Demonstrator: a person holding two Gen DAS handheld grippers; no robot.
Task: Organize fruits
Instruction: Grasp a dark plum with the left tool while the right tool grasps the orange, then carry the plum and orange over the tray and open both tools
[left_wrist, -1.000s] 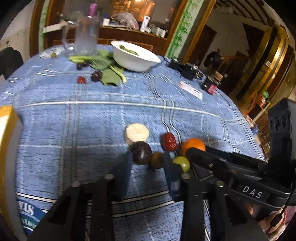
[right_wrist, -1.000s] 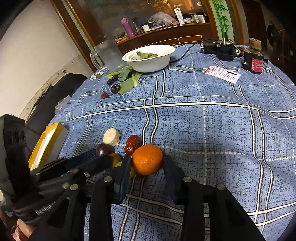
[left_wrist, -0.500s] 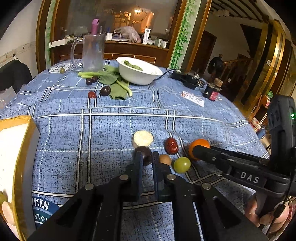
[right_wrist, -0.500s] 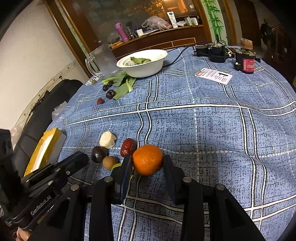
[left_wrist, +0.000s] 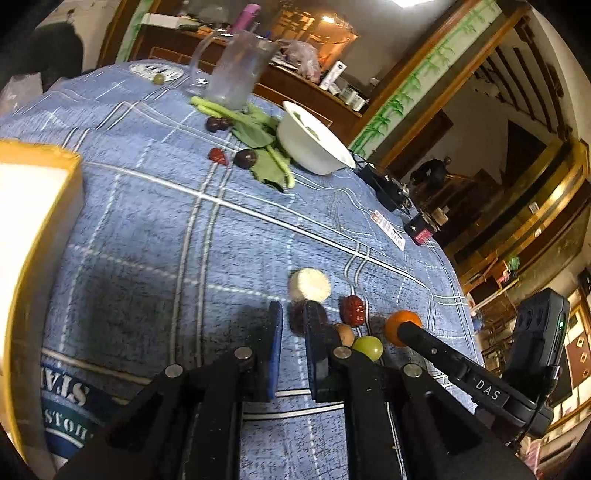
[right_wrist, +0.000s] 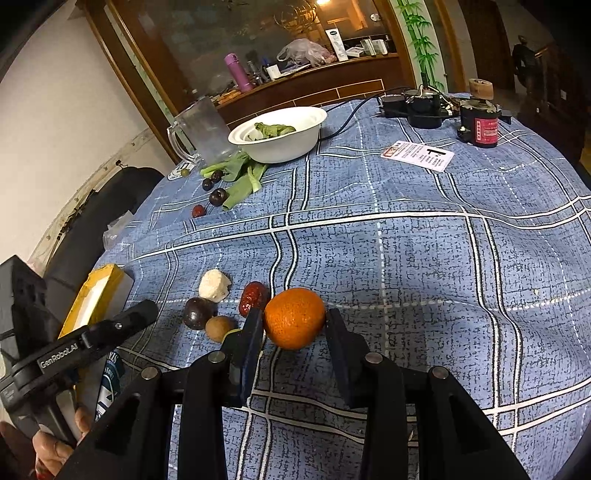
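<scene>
A cluster of fruit lies on the blue checked tablecloth (right_wrist: 406, 258). My right gripper (right_wrist: 293, 314) is shut on the orange (right_wrist: 295, 328), one pad pressing each side. Left of it lie a red date (right_wrist: 253, 297), a white chunk (right_wrist: 213, 285), a dark plum (right_wrist: 197, 313) and a small brown fruit (right_wrist: 219, 328). A green grape (left_wrist: 367, 347) shows in the left wrist view. My left gripper (left_wrist: 293, 306) is shut and empty, its tips just short of the dark plum (left_wrist: 296, 321), which its right finger partly hides.
At the far side stand a white bowl (right_wrist: 314, 122) with greens, a glass mug (right_wrist: 205, 129), leafy stalks (right_wrist: 243, 173) and several small dark fruits. A yellow box (right_wrist: 96, 299) lies at the left edge. A card (right_wrist: 417, 155), black devices and a red-labelled jar (right_wrist: 480, 125) sit far right.
My left gripper's jaws have closed from open around the dark plum to shut and empty, and the gripper has rolled and drawn off the cluster. The right gripper keeps its hold on the orange.
</scene>
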